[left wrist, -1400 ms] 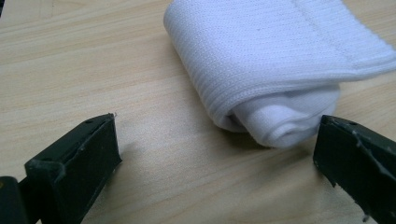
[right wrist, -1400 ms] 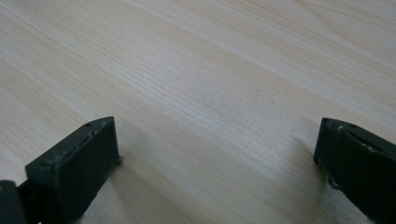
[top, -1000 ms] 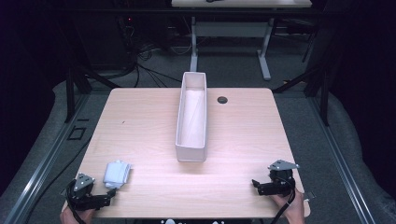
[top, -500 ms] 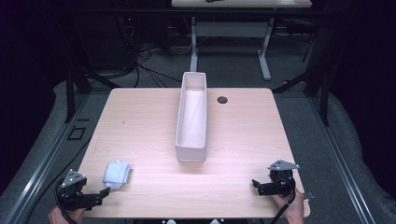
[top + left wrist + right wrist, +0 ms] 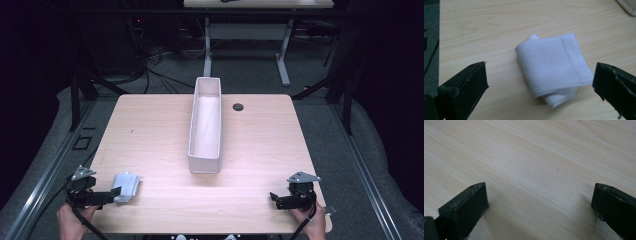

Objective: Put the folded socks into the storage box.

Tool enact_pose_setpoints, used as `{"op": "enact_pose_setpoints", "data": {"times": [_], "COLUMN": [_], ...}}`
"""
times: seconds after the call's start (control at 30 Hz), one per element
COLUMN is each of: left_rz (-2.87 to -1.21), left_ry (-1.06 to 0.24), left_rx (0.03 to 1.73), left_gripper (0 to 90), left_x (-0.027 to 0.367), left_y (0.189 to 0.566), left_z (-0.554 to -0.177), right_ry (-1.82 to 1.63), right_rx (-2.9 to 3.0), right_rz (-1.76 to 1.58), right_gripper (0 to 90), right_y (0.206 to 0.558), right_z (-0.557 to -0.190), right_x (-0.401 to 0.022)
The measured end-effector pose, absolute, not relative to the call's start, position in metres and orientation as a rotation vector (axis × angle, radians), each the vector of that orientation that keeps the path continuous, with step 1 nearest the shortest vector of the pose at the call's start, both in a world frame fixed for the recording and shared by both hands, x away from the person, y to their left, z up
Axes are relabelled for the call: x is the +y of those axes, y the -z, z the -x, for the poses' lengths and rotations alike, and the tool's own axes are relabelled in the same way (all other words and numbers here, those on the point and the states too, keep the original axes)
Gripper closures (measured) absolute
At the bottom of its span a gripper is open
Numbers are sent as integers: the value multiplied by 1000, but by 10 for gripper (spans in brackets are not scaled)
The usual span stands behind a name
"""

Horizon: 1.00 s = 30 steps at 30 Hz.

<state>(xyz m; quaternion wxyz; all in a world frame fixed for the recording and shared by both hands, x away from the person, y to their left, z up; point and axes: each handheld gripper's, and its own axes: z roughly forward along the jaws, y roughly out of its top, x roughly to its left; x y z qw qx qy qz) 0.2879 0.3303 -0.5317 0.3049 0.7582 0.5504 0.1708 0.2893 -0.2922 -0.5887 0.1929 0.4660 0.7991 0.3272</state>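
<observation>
A folded white ribbed cloth (image 5: 127,185) (image 5: 552,67), like a rolled sock, lies near the table's front left corner. My left gripper (image 5: 114,194) is open just left of it, and in the left gripper view its black jaws stand wide on either side of the cloth without touching it. A long white open box (image 5: 206,125) lies lengthwise along the table's middle. My right gripper (image 5: 274,198) rests open near the front right corner, over bare wood (image 5: 536,177).
A small dark grommet (image 5: 238,106) sits in the tabletop right of the box's far end. The wooden table (image 5: 150,130) stands over grey carpet, with cables and another desk's legs (image 5: 282,50) behind it. Hands hold both grippers at the front edge.
My left gripper drew back off the table's front left corner, then came forward again toward the cloth. The cloth, the box and the right gripper stayed put.
</observation>
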Motion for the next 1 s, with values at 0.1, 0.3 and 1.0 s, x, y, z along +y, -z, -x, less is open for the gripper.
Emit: {"op": "enact_pose_setpoints", "data": {"times": [0.1, 0.3, 1.0], "left_rz": [-2027, -2050, -2121], "left_ry": [-424, -372, -297], "left_rx": [1490, 1547, 1584], "left_gripper": [5, 236, 662], "left_x": [326, 320, 307], "left_y": [535, 542, 549], "left_z": [-299, -313, -317], "right_ry": [-922, -921, -926], "right_rx": [2245, 2244, 2232], "right_rz": [-1307, -1309, -1316], "right_gripper": [0, 1, 21], "right_y": [589, 589, 589], "right_z": [-289, -289, -289], "right_x": [-292, -292, -293]}}
